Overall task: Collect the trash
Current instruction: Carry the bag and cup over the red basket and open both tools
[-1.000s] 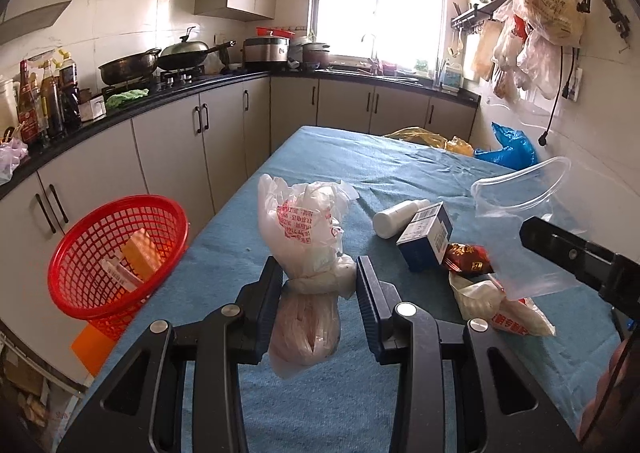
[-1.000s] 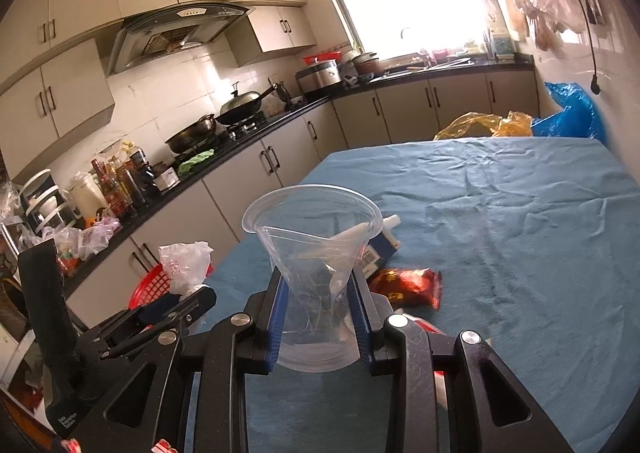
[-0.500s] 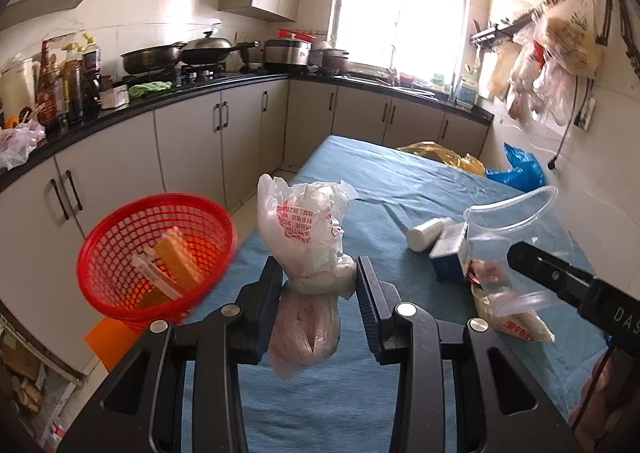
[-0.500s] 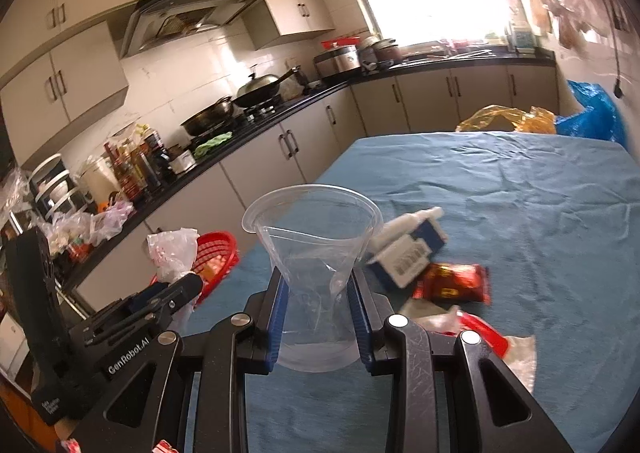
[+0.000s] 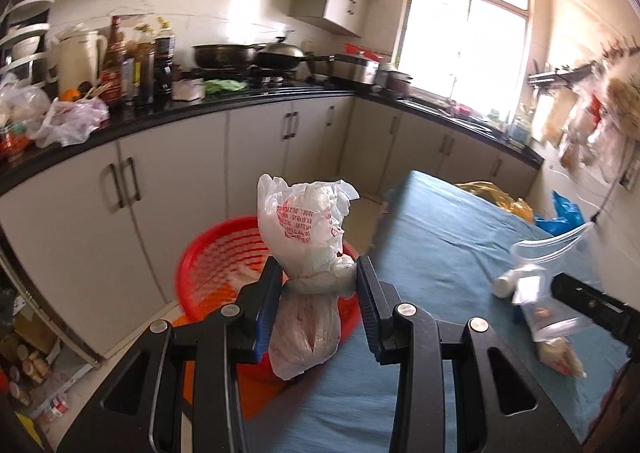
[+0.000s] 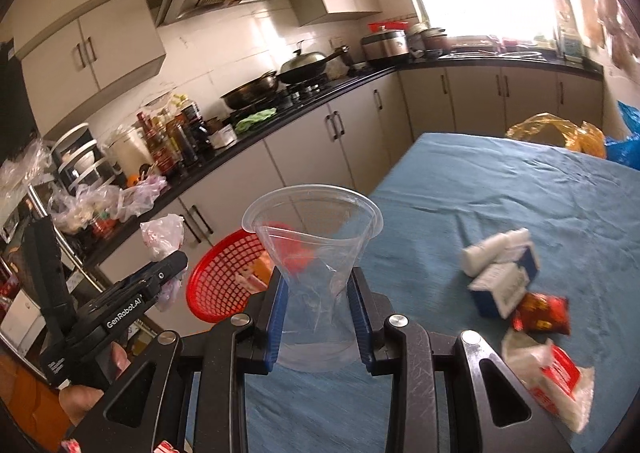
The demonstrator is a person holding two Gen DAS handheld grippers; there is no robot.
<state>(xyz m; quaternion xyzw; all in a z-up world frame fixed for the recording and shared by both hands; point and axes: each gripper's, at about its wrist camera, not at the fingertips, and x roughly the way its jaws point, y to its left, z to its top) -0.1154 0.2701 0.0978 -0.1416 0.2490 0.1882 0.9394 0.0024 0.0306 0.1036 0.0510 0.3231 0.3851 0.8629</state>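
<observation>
My left gripper (image 5: 318, 283) is shut on a knotted white plastic bag (image 5: 306, 229) with red print, held in the air at the table's left edge in front of the red mesh basket (image 5: 218, 265). My right gripper (image 6: 316, 295) is shut on a clear plastic cup (image 6: 314, 237), squeezed at its middle, above the blue table (image 6: 500, 189). In the right wrist view the basket (image 6: 224, 273) sits left of the table, with the left gripper (image 6: 160, 277) and its bag (image 6: 162, 237) beside it. The cup also shows in the left wrist view (image 5: 548, 277).
On the table lie a white bottle (image 6: 494, 249), a blue-and-white carton (image 6: 504, 285), a red snack packet (image 6: 542, 313) and a white-red wrapper (image 6: 552, 377). Yellow (image 6: 556, 131) and blue bags (image 6: 626, 141) sit at the far end. Cabinets (image 5: 184, 189) and a cluttered counter run along the left.
Both grippers have swung left toward the red basket, each still holding its item. The basket has come closer and now lies right behind the left gripper's bag.
</observation>
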